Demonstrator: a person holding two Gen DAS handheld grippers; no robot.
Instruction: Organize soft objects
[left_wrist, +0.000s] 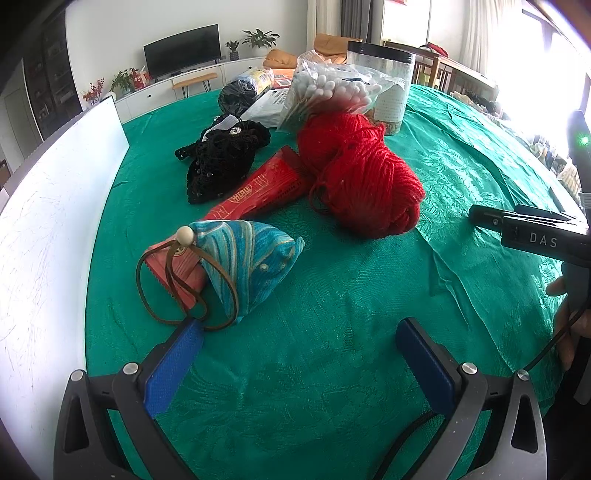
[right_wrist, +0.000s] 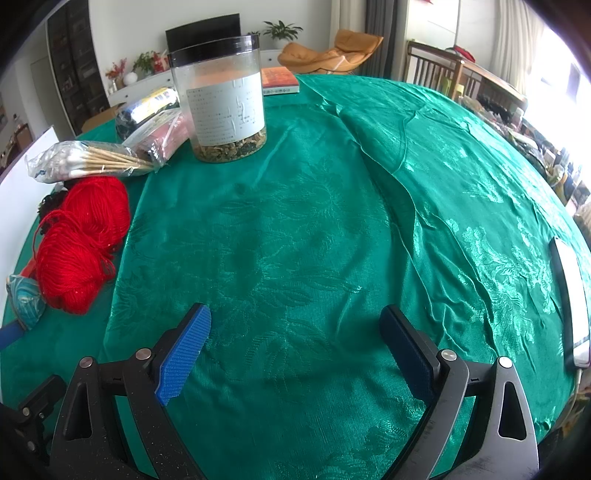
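Note:
A teal fabric pouch (left_wrist: 247, 266) with a brown cord and wooden bead lies just ahead of my left gripper (left_wrist: 299, 332), which is open and empty; its left fingertip (left_wrist: 192, 332) sits by the cord loop. Red yarn (left_wrist: 362, 177) lies further back, beside a black crocheted piece (left_wrist: 221, 162) and red packets (left_wrist: 258, 188). My right gripper (right_wrist: 295, 321) is open over bare green cloth, well right of the red yarn (right_wrist: 81, 243) and the pouch (right_wrist: 26, 299). The right gripper's body shows at the left wrist view's right edge.
A clear jar (right_wrist: 221, 99) with a black lid, a bag of cotton swabs (right_wrist: 88, 162), a black bundle and packets crowd the back. A white board (left_wrist: 48, 229) borders the left. A phone (right_wrist: 570, 299) lies at the right edge of the green tablecloth (right_wrist: 332, 221).

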